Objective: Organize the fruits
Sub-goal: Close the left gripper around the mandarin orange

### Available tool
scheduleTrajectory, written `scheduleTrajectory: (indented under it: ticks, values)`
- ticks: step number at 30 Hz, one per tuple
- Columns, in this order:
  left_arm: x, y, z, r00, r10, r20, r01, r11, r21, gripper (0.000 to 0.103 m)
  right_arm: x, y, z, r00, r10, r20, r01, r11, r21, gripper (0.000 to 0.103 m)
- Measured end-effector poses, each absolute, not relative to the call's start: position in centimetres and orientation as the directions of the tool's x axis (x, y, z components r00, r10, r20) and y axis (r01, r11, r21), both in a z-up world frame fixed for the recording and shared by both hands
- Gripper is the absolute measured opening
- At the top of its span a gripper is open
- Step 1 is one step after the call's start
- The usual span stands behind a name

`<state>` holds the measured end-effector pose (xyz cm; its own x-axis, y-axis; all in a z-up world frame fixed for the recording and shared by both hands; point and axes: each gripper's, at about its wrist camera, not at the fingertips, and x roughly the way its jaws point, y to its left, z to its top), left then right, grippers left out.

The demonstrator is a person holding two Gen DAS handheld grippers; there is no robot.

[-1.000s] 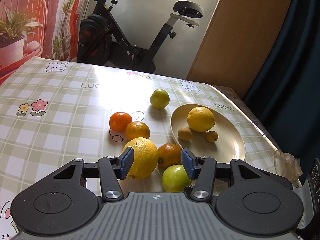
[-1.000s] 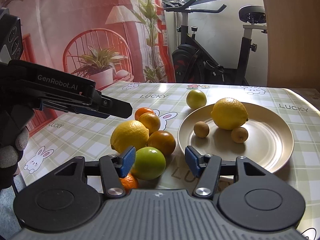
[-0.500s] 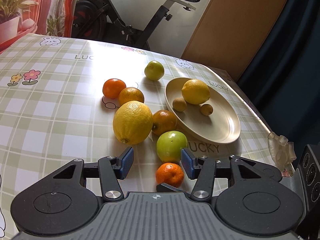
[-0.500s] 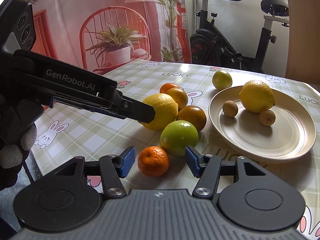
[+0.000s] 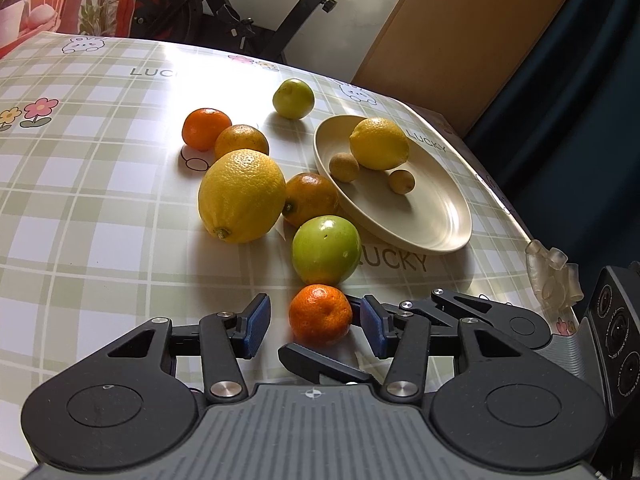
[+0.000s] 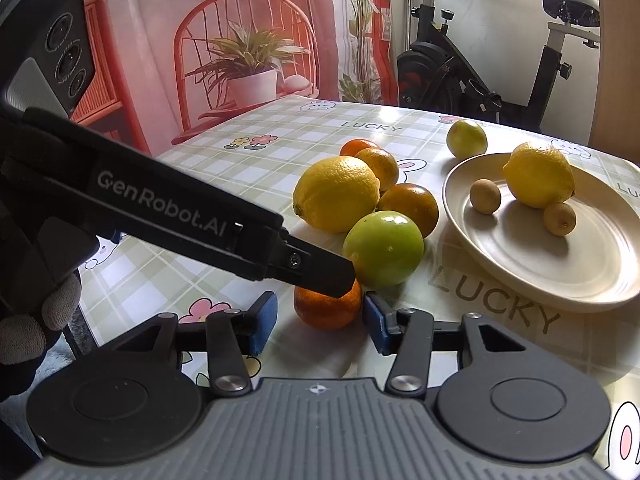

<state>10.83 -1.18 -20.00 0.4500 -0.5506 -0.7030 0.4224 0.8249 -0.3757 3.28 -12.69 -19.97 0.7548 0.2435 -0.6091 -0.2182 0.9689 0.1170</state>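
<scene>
The counter, covered in a green checked cloth printed with rabbits and flowers, is carrying everything. The cream plate is sitting toward its right side, holding a lemon and two small brownish fruits beside it. Left of the plate, a big lemon is lying on the cloth, touching a dark orange; a green apple is sitting just in front of that orange, near the plate's rim. Farther back, two more oranges are resting side by side, and a small green fruit is standing apart behind the plate.

The left gripper and the right gripper are both hovering low over the counter's near edge — each with its jaws spread wide, grasping nothing. The small mandarin is sitting on the cloth between both sets of blue pads, just in front of the apple — the right pad looks to be at its skin.
</scene>
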Motion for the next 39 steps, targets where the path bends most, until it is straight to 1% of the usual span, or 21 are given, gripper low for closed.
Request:
scheduleTrajectory:
  ticks: [2, 3, 4, 8, 13, 21, 24, 27, 39]
  values:
    - [10.9, -1.3, -20.2, 0.447, -0.550, -0.705, 0.420, 0.825, -0.378, 0.049, 3.3, -12.7, -20.0, 0.755, 0.243, -0.610, -0.217, 0.969, 0.117, 0.049]
    - [10.9, -1.3, -20.3, 0.445, -0.550, -0.706, 0.418, 0.825, -0.379, 0.045, 3.4, -12.7, -20.0, 0.755, 0.243, -0.609, -0.218, 0.969, 0.116, 0.049]
    - [11.0, -1.3, -20.3, 0.442, -0.550, -0.709, 0.415, 0.826, -0.381, 0.043, 3.4, -12.7, -20.0, 0.755, 0.243, -0.609, -0.217, 0.969, 0.116, 0.048]
    - [11.0, -1.3, -20.4, 0.441, -0.554, -0.706, 0.414, 0.824, -0.387, 0.042, 3.4, -12.7, -20.0, 0.755, 0.242, -0.609, -0.216, 0.969, 0.116, 0.045]
    - [10.8, -1.4, -20.4, 0.441, -0.556, -0.705, 0.420, 0.822, -0.385, 0.038, 3.5, -12.9, -20.0, 0.756, 0.241, -0.608, -0.214, 0.970, 0.118, 0.043]
    - [10.5, -1.6, -20.3, 0.447, -0.548, -0.706, 0.433, 0.824, -0.366, 0.038, 3.4, -12.7, -20.1, 0.761, 0.231, -0.606, -0.210, 0.972, 0.107, 0.042]
    - [10.4, -1.7, -20.2, 0.450, -0.543, -0.709, 0.438, 0.826, -0.355, 0.038, 3.4, -12.8, -20.1, 0.761, 0.231, -0.606, -0.207, 0.972, 0.110, 0.040]
    - [10.3, -1.7, -20.2, 0.453, -0.540, -0.709, 0.443, 0.827, -0.346, 0.038, 3.3, -12.7, -20.1, 0.763, 0.231, -0.604, -0.208, 0.972, 0.109, 0.040]
    - [9.1, -2.3, -18.7, 0.489, -0.530, -0.693, 0.485, 0.825, -0.290, 0.038, 2.6, -12.8, -19.2, 0.788, 0.225, -0.573, -0.204, 0.974, 0.101, 0.039]
